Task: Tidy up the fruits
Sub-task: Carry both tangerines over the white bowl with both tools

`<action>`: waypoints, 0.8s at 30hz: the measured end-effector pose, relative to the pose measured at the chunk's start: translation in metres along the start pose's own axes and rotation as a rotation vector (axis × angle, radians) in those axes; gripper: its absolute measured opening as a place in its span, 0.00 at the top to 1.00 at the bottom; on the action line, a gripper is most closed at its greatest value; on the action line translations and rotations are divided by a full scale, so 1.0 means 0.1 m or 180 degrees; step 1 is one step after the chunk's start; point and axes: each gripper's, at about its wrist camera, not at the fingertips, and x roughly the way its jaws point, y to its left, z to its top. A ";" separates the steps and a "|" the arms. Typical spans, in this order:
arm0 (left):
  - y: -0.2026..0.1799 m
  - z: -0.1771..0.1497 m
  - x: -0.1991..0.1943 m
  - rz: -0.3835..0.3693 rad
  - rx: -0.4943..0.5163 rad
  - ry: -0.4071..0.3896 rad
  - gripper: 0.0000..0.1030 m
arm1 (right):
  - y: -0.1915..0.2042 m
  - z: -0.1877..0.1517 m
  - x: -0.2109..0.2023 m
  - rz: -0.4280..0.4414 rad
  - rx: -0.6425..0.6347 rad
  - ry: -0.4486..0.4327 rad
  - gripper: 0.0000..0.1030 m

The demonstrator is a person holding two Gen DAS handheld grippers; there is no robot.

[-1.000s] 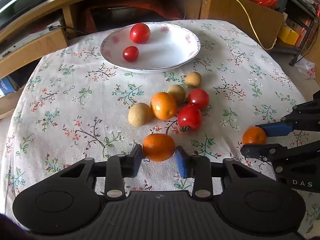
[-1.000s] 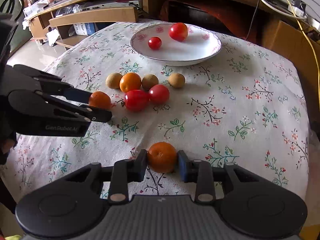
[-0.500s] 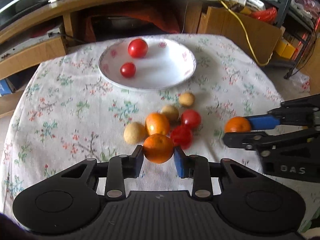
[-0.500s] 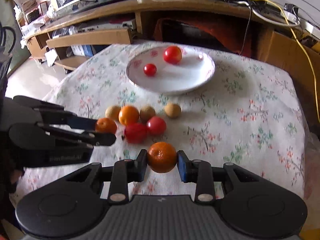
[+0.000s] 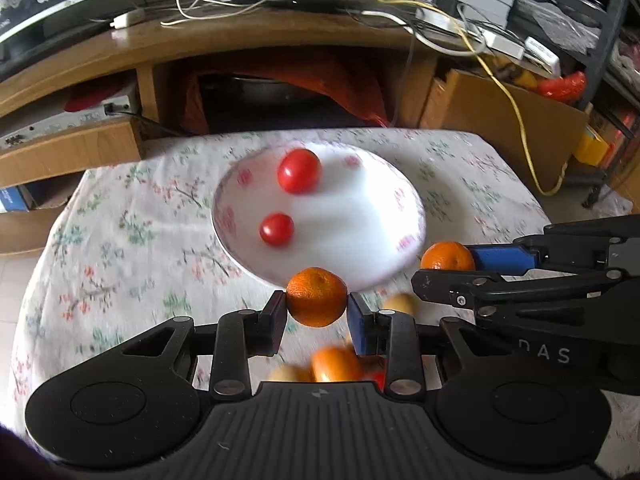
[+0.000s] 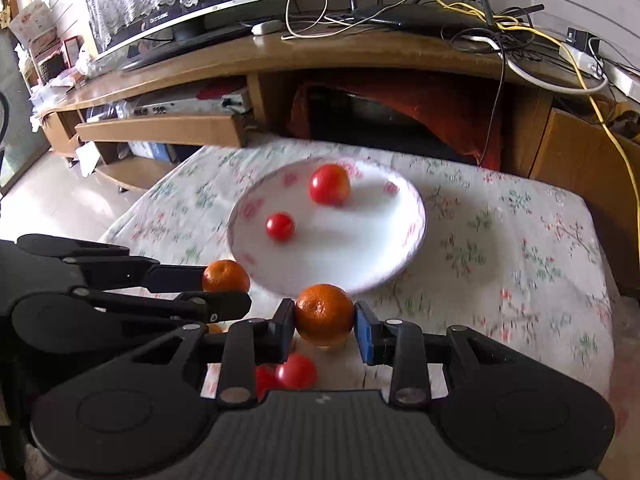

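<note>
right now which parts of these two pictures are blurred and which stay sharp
Left wrist view: the white floral-rimmed plate, its red tomatoes and the flowered tablecloth smear; the orange mandarin in the left gripper is crisp. Right wrist view: same smear on plate and cloth; the right gripper and its mandarin stay sharp; desk edges bow.

Plate (image 5: 404,216): right half bare, open to my jaws. Two tomatoes (image 5: 299,171) occupy its left half. Loose fruit (image 6: 296,370) crowds the counter (image 6: 520,248) beneath me.
</note>
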 end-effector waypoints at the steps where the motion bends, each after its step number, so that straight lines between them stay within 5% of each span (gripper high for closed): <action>1: 0.02 0.03 0.04 0.0012 -0.0013 0.0002 0.62 | -0.01 0.04 0.04 -0.0006 0.0001 -0.0005 0.77; 24: 0.11 0.22 0.36 0.0107 -0.0139 0.0043 0.55 | -0.26 0.28 0.60 0.0026 0.0089 0.0064 0.76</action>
